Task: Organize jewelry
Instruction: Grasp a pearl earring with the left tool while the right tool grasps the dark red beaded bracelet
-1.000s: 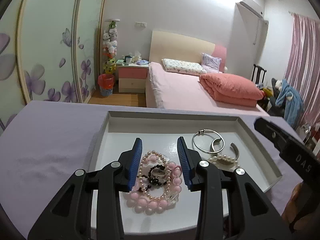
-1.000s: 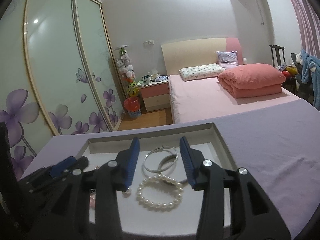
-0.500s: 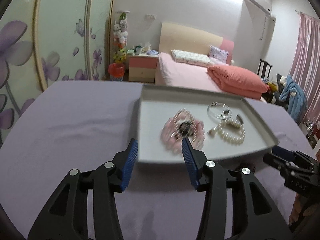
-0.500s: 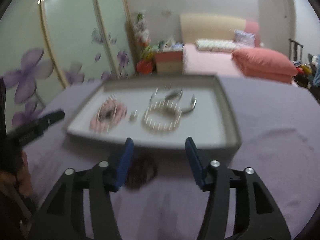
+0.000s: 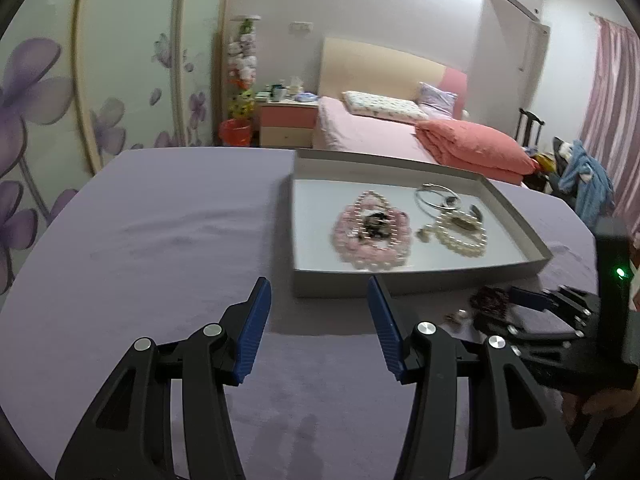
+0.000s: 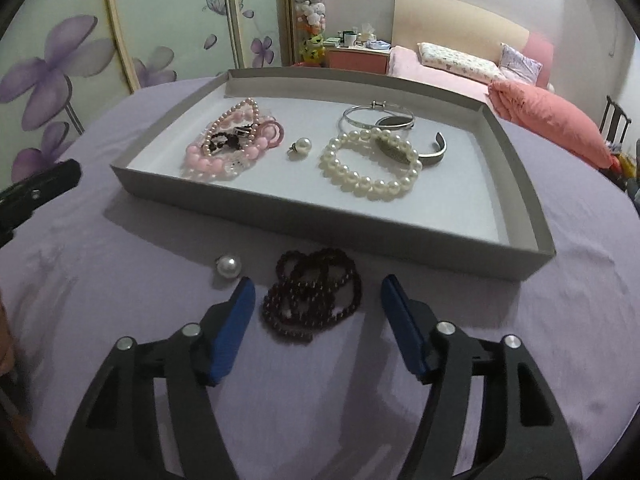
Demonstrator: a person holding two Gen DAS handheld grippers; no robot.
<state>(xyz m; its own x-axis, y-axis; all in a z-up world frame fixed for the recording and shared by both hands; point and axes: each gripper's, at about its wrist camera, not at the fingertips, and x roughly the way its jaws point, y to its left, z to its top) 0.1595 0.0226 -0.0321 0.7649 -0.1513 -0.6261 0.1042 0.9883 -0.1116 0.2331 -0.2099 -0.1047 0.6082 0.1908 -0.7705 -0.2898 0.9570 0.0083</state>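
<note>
knotted dark bead necklace [image 6: 313,295] on smooth lilac cloth [image 6: 440,360].

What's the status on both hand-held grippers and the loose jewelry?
Left hand-held gripper opening, empty. Right hand-held gripper closing around dark red beaded bracelet on purple cloth, pads not touching. Loose white pearl beside left pad.
</note>
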